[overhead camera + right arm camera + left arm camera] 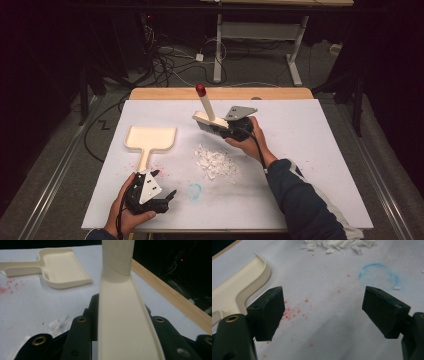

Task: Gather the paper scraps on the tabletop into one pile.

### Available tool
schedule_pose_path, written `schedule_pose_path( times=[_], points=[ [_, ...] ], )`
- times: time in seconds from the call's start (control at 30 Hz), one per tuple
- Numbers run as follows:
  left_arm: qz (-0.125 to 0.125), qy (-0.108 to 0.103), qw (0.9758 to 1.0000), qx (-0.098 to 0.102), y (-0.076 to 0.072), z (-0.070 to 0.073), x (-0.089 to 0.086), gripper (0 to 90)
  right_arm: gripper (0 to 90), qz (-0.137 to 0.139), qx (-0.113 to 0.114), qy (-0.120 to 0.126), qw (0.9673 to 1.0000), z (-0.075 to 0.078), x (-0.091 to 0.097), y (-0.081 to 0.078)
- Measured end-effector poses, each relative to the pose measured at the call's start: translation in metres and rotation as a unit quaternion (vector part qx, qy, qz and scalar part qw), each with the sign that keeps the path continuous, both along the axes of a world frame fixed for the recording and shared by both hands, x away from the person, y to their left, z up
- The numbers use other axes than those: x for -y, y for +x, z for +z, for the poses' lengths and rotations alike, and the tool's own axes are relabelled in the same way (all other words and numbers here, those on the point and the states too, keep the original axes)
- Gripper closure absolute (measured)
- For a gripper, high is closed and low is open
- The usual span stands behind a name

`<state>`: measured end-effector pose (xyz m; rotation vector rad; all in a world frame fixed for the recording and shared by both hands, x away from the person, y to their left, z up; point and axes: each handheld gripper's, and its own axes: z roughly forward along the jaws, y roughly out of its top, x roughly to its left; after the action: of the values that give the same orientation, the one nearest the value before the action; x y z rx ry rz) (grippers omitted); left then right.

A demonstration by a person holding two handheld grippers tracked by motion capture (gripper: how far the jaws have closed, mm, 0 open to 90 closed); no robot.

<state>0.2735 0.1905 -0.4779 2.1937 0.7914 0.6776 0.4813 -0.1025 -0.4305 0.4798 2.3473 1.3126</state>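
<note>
- While the right gripper (227,131) sits just right of centre in the high view, its jaws are clamped tight on the cream head of a small brush (209,116); the brush handle slants up and to the left, ending in a red cap (200,90).
- In the right gripper view the brush (125,322) runs up the middle of the frame, pinched between the two black jaws at the bottom, and its handle leaves the top edge.
- The left gripper (162,187) is at the lower left of the high view, held in a hand at the near edge of the table. Its jaws stand wide apart with nothing between them.
- In the left gripper view those jaws frame bare white table (329,322) speckled with red marks (292,312), and a blue ring stain (378,275) lies toward the upper right.
- A cream dustpan (150,138) lies flat on the table, left of centre in the high view, its handle pointing down the frame toward the left gripper. I can't tell whether the gripper touches it.
- The same dustpan (62,270) shows at the upper left of the right gripper view, and its edge (242,285) curves in at the left of the left gripper view.
- A heap of white scraps (216,162) sits in the middle of the high view, just below the right gripper and to the right of the dustpan, apart from both.
- The scraps (337,245) also line the top edge of the left gripper view.
</note>
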Motion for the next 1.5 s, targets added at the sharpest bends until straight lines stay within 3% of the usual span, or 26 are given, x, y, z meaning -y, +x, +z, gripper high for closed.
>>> schedule_pose_path(
  times=[0.07,0.17,0.23,0.4,0.47,0.63,0.8,0.9,1.1,1.3,1.43,1.5],
  points=[
    [0.003,-0.001,1.0000,-0.003,-0.001,-0.001,0.000,17.2,68.4,0.023,-0.012,0.013,0.9996,-0.006,-0.011,0.006],
    [0.004,0.005,1.0000,-0.006,-0.004,-0.002,0.001,17.2,68.4,0.064,-0.029,0.005,0.9975,-0.016,-0.023,0.009],
    [0.002,0.012,0.9999,-0.008,-0.006,-0.003,0.000,17.2,68.4,0.096,-0.060,0.002,0.9935,-0.023,-0.026,0.009],
    [0.002,0.017,0.9998,-0.011,-0.009,-0.004,0.000,17.3,68.4,0.144,-0.093,-0.007,0.9852,-0.022,-0.015,0.011],
    [-0.002,0.020,0.9997,-0.011,-0.010,-0.004,0.001,17.3,68.4,0.158,-0.095,-0.018,0.9827,-0.020,-0.008,0.012],
    [-0.009,0.023,0.9995,-0.017,-0.010,-0.005,0.003,17.3,68.4,0.208,-0.103,-0.042,0.9717,-0.016,0.007,0.009],
    [-0.016,0.020,0.9995,-0.019,-0.009,-0.005,0.004,17.2,68.4,0.226,-0.096,-0.052,0.9681,-0.010,0.022,0.003],
    [-0.019,0.018,0.9995,-0.018,-0.009,-0.005,0.005,17.3,68.4,0.223,-0.081,-0.060,0.9696,-0.007,0.032,-0.004],
    [-0.023,0.028,0.9992,-0.014,-0.005,-0.004,0.009,17.3,68.4,0.192,-0.055,-0.038,0.9790,0.000,0.047,-0.012],
    [-0.039,0.037,0.9985,-0.003,0.004,0.000,0.014,17.1,68.3,0.129,-0.022,-0.009,0.9913,0.013,0.054,-0.021],
    [-0.048,0.033,0.9983,0.003,0.009,0.002,0.015,17.1,68.3,0.095,-0.022,-0.005,0.9952,0.019,0.061,-0.030],
    [-0.042,0.017,0.9990,0.006,0.008,0.003,0.015,17.1,68.3,0.053,-0.020,-0.008,0.9984,0.023,0.066,-0.038]
  ],
)
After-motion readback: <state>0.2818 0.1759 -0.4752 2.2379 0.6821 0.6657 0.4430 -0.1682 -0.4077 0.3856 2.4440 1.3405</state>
